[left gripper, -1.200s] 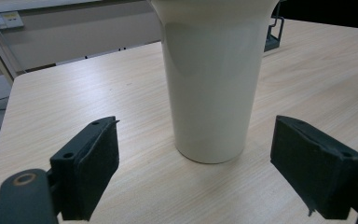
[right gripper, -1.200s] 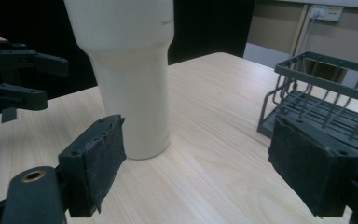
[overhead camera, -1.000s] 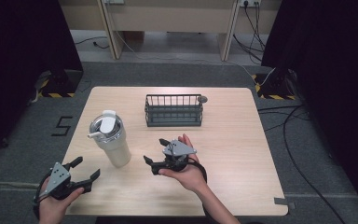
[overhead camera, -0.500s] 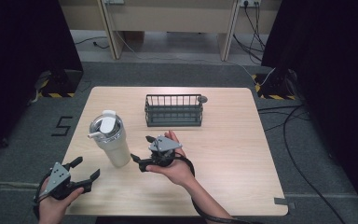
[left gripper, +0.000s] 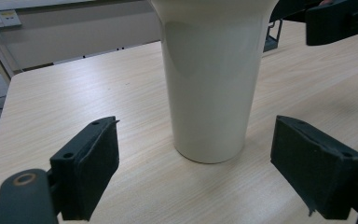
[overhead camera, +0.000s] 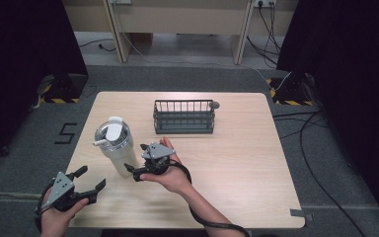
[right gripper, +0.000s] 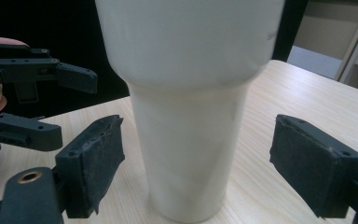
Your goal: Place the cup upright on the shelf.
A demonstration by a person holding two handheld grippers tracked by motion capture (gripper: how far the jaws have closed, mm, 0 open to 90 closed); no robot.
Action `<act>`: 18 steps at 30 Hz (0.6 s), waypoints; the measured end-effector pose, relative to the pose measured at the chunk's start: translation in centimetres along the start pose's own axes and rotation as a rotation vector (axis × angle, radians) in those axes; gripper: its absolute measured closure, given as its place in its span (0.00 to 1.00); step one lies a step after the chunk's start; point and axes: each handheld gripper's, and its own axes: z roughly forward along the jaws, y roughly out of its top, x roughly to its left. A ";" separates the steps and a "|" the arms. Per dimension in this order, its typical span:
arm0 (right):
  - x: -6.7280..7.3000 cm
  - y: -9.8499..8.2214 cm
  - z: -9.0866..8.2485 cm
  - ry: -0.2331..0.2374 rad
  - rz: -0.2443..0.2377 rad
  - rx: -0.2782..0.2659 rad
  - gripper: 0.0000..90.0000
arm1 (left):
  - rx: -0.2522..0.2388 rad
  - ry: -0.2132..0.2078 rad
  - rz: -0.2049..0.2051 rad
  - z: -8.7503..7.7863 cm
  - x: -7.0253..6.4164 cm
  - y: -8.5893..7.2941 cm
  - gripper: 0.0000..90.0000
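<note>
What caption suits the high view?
Right gripper, jaws open, beside a lidded tumbler; wire basket behind.

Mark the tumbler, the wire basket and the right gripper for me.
tumbler [overhead camera: 119,157]: high view, on its cream side wall below the lid.
wire basket [overhead camera: 183,127]: high view, on its front wall.
right gripper [overhead camera: 134,162]: high view, midway between its open fingertips, beside the tumbler.

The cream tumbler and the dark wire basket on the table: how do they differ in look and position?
The tall cream tumbler with a lid is solid-walled and upright; the dark wire basket is low, long and open-barred. The tumbler stands near the person, between the open right gripper and left gripper; the basket sits farther back. Both rest on the wooden table.
</note>
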 end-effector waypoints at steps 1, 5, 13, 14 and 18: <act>0.0 0.0 0.2 0.002 -0.001 -0.002 0.19 | 0.001 0.000 0.000 0.0 0.0 0.0 0.16; 0.1 0.0 1.2 0.006 -0.003 0.002 0.18 | 0.001 0.001 -0.001 0.0 0.0 0.0 0.16; 0.1 -0.1 2.9 0.009 -0.001 -0.005 0.18 | 0.008 -0.001 -0.002 0.0 0.0 -0.1 0.16; 0.1 -0.1 3.1 0.009 -0.003 -0.004 0.18 | 0.008 -0.001 -0.002 0.0 0.0 -0.1 0.16; 0.1 0.0 3.9 0.011 -0.009 -0.013 0.16 | 0.010 -0.001 -0.002 0.1 0.1 -0.1 0.16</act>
